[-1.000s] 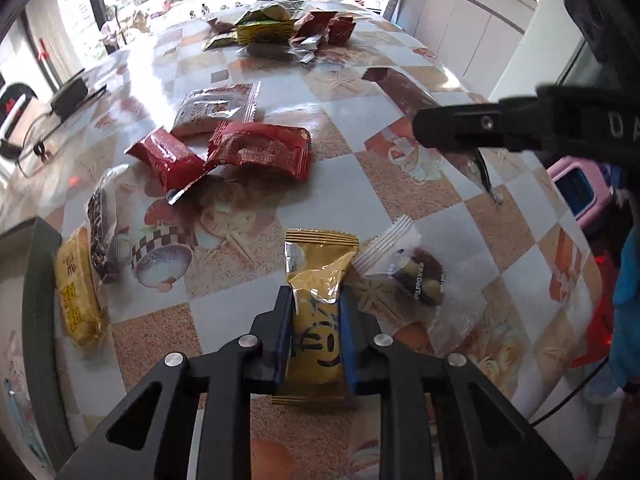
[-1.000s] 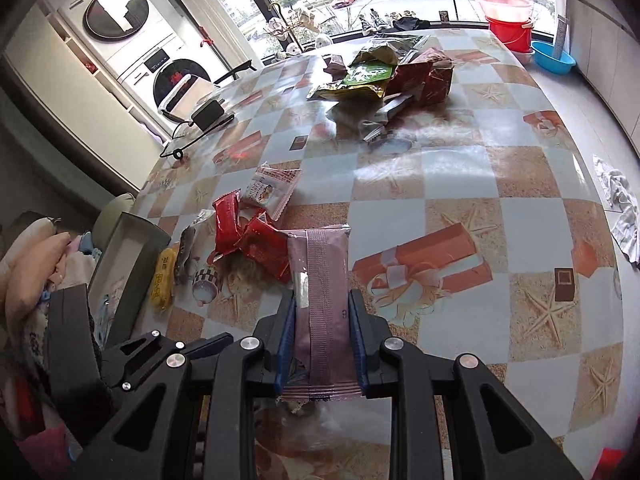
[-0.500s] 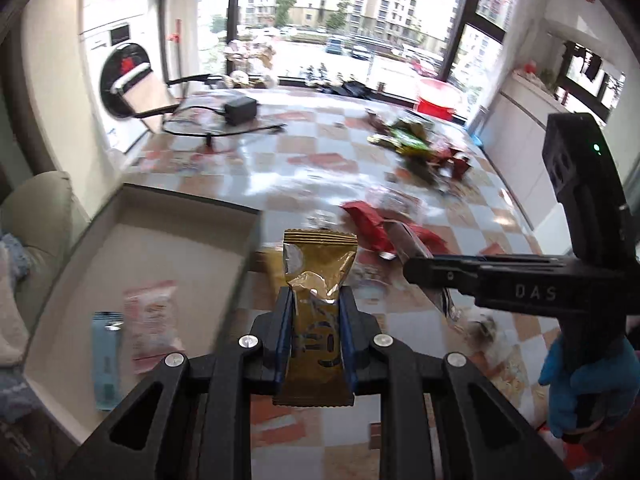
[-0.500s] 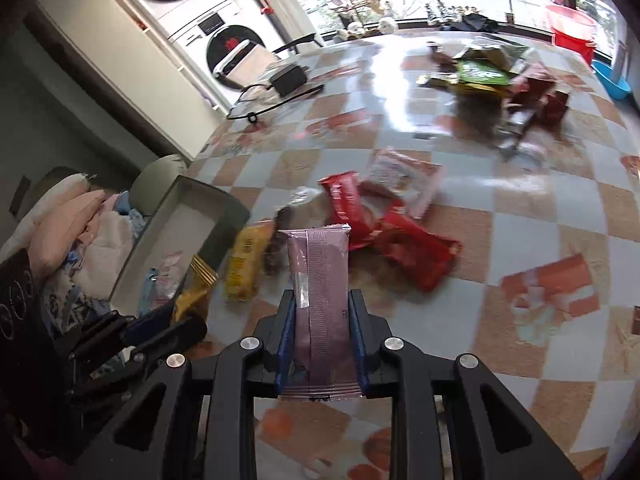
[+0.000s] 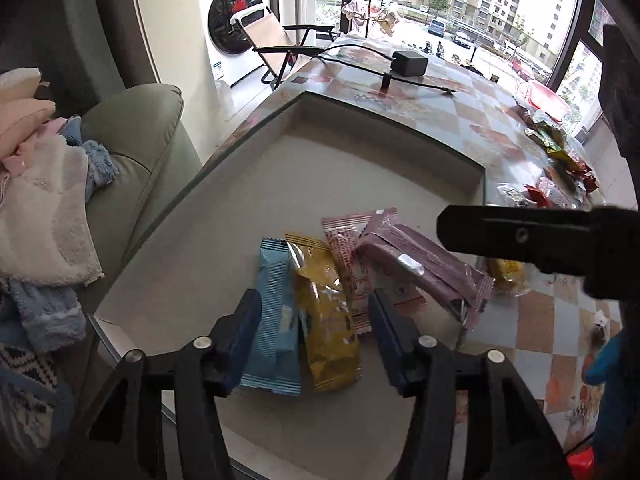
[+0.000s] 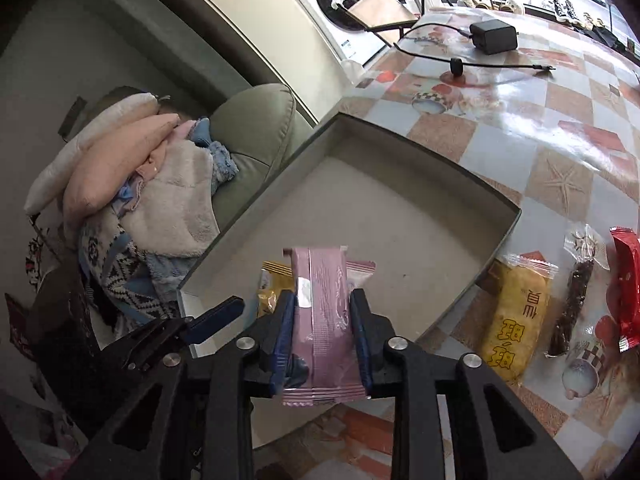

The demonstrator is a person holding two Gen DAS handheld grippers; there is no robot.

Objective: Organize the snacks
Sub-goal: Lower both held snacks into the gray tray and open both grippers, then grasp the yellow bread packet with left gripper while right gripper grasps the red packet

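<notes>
A shallow grey box (image 5: 360, 168) (image 6: 400, 216) sits at the table's corner. In it lie a blue packet (image 5: 274, 320), a yellow packet (image 5: 326, 320) and a pale pink packet (image 5: 348, 256). My left gripper (image 5: 312, 336) is open above the blue and yellow packets, holding nothing. My right gripper (image 6: 322, 328) is shut on a mauve packet (image 6: 322, 320) and holds it over the box's near end; that packet also shows in the left wrist view (image 5: 420, 264), above the pink one.
On the checked table (image 6: 560, 128) right of the box lie a yellow snack (image 6: 516, 320), a dark snack in clear wrap (image 6: 572, 300) and a red packet (image 6: 626, 280). More snacks (image 5: 556, 148) lie farther off. A black charger (image 6: 494, 36) with cable lies beyond. A chair with clothes (image 6: 160, 184) stands left.
My left gripper has opened and let go of the yellow packet, which now lies in the box. Both grippers have moved left over the box; the right one still holds the mauve packet.
</notes>
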